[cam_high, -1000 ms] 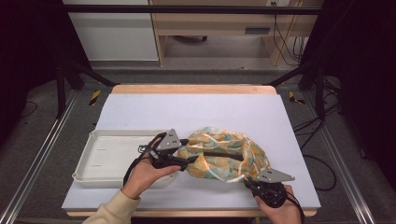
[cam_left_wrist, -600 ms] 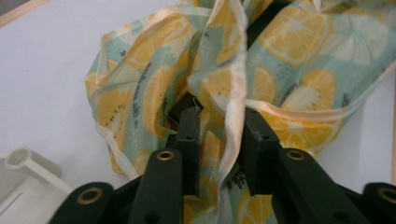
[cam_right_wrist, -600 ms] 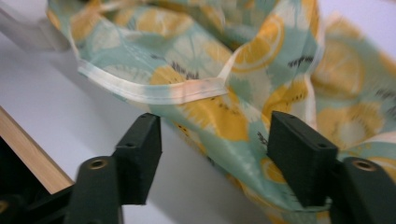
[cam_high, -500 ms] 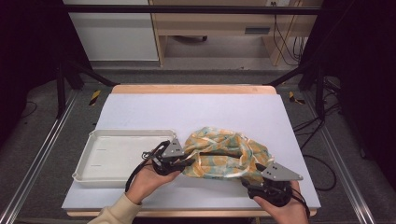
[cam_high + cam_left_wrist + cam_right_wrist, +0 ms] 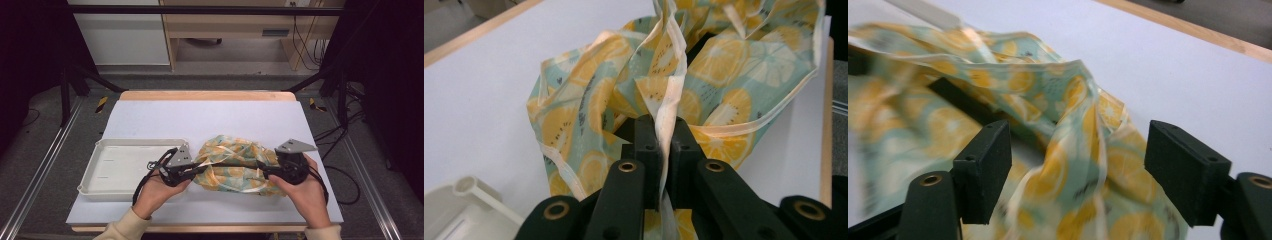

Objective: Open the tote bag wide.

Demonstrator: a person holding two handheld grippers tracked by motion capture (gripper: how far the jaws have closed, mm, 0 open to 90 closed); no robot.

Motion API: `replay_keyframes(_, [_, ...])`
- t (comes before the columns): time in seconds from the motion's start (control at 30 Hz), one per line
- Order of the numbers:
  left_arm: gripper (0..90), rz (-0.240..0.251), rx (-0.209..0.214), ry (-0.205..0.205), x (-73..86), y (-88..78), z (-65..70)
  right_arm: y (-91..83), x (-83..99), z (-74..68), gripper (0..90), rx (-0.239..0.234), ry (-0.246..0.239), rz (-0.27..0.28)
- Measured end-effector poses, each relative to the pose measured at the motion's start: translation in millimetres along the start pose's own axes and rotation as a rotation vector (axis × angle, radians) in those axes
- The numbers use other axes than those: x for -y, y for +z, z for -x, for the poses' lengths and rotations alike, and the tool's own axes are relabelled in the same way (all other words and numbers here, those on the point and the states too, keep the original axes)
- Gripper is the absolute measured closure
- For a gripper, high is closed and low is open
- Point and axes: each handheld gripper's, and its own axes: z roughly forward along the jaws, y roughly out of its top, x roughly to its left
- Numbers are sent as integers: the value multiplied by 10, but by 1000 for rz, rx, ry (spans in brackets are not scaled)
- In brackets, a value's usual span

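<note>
While the left gripper (image 5: 196,169) is clamped tight on the bag's (image 5: 235,164) cream trim, the right gripper (image 5: 262,169) has its jaws wide apart w/ a fold between them, not pinched yet. Bag's crumpled mid-table, just right of the tray (image 5: 120,167). Looks like the regrip step imo; next the right needs to close on an edge so both can spread it.

table (image 5: 210,115): white top | on it: tray (image 5: 120,165), fruit-print cloth (image 5: 235,167)
</note>
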Motion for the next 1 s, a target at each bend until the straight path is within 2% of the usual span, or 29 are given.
replay_keyframes(0.07, [863, 9, 6, 16, -50, -51, 22, 172, -77, 23, 318, -10, -8, -36])
replay_keyframes(0.1, [864, 9, 6, 16, -50, -51, 22, 172, -77, 23, 318, -10, -8, -36])
replay_keyframes(0.17, [864, 21, 5, 29, -87, -95, 48, 316, -129, 46, 395, -27, -4, -62])
replay_keyframes(0.23, [864, 10, 6, 49, -107, -123, 60, 401, -155, 60, 589, -39, 6, -75])
replay_keyframes(0.27, [868, 7, 3, 57, -108, -125, 69, 435, -162, 62, 701, -52, -10, -59])
replay_keyframes(0.3, [869, 7, 3, 57, -108, -125, 69, 435, -162, 62, 701, -52, -10, -59])
replay_keyframes(0.37, [869, -5, 4, 66, -104, -117, 75, 434, -158, 59, 804, -68, -13, -55])
replay_keyframes(0.4, [868, -9, 0, 69, -101, -111, 74, 382, -150, 48, 857, -66, -14, -36])
replay_keyframes(0.43, [867, -16, -9, 68, -91, -101, 60, 334, -145, 41, 867, -68, -14, -13])
replay_keyframes(0.47, [867, -16, -9, 68, -91, -101, 60, 334, -145, 41, 867, -68, -14, -13])
replay_keyframes(0.57, [870, -22, -25, 52, -61, -94, 18, 148, -119, -22, 879, -73, -16, 47])
replay_keyframes(0.6, [873, -18, -28, 44, -53, -96, 7, 33, -83, -92, 882, -86, -35, 81])
replay_keyframes(0.63, [873, -19, -28, 42, -47, -100, -4, 33, -83, -92, 882, -86, -35, 81])
replay_keyframes(0.7, [871, -18, -54, 39, -28, -107, -41, -87, 8, -205, 883, -131, -41, 121])
replay_keyframes(0.8, [868, -4, -73, 24, -7, -105, -68, -136, 75, -298, 883, -166, -45, 142])
replay_keyframes(0.87, [865, 10, -89, 5, 13, -100, -95, -156, 143, -401, 882, -200, -60, 156])
replay_keyframes(0.9, [866, 18, -97, -3, 21, -98, -103, -145, 208, -505, 882, -225, -78, 154])
replay_keyframes(0.93, [866, 21, -99, -6, 30, -95, -110, -145, 208, -505, 882, -225, -78, 154])
replay_keyframes(1.0, [867, 28, -115, -6, 45, -95, -122, -117, 262, -600, 883, -249, -92, 152])
